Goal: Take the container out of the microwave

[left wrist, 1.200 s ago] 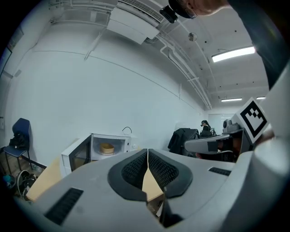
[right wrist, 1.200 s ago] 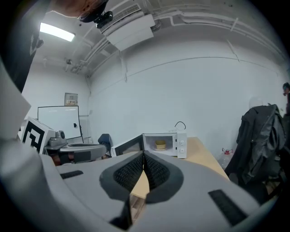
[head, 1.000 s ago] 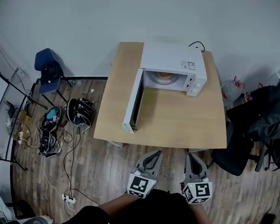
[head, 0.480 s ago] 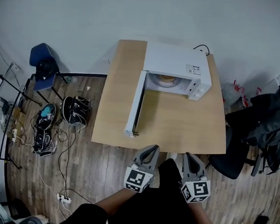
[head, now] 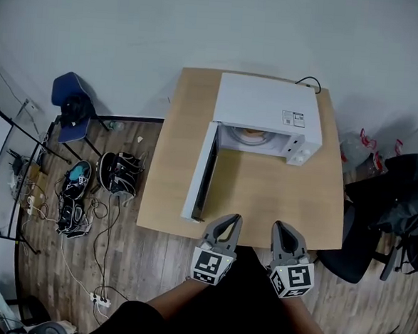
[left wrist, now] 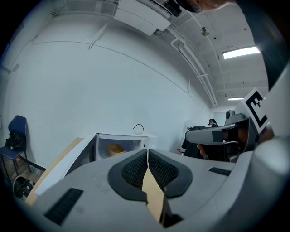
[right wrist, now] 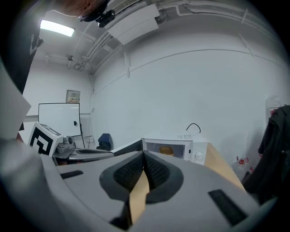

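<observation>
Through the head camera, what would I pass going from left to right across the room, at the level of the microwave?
Blue chair → open white microwave door → tan container inside → white knob panel → black office chair.

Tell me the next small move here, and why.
Probably bring the right gripper forward over the table toward the microwave. Its door already stands open and the container sits inside, while this gripper and the left gripper are shut and empty at the table's near edge.
</observation>
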`<state>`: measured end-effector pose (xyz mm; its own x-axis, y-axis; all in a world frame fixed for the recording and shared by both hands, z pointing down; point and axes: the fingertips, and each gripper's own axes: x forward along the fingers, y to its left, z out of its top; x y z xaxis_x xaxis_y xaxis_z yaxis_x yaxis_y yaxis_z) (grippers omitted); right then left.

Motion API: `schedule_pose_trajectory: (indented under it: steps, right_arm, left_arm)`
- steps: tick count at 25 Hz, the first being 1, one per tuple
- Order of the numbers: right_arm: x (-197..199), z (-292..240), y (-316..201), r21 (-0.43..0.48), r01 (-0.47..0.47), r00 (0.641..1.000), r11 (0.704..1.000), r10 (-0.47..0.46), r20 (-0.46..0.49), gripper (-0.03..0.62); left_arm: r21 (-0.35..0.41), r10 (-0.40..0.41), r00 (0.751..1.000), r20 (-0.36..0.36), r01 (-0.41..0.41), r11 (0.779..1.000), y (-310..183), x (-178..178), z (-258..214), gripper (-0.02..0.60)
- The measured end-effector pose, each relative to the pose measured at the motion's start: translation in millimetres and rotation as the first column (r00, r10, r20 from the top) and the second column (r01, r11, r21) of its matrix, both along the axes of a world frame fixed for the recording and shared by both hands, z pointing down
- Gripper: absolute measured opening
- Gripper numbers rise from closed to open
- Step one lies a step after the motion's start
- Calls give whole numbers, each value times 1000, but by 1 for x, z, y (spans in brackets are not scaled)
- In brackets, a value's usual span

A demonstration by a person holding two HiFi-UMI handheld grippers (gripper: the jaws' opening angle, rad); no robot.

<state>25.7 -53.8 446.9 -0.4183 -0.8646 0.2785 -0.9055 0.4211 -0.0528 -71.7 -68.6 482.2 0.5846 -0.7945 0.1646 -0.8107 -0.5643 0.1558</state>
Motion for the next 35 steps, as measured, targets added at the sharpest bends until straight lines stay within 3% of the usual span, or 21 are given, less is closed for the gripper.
schedule_pose_trajectory:
  steps: [12,22,29,32,35]
  right_arm:
    - [32,30,-111,-51,22,999,998,-20,31,60]
    - [44,46,-157,-94,55,998,994,-55,7,60]
    - [60,60,-186,-131,45,999,990,-43,15,60]
    - [68,66,-195,-144,43,999,989,-40,28,60]
    - [73,73,-200,-154,52,998,987,-47,37,60]
  left_arm:
    - [-27,-17,998,60,19,999,-119,35,32,14]
    - [-32,-29,995,91,32,999,-198,37,61,14]
    - [-55,-27,988,150,36,998,-239,44,89,17]
    - [-78,6,985,174,8,997,-255,51,105,95]
    - [-82,13,982,190,2,997,-270,56,117,115]
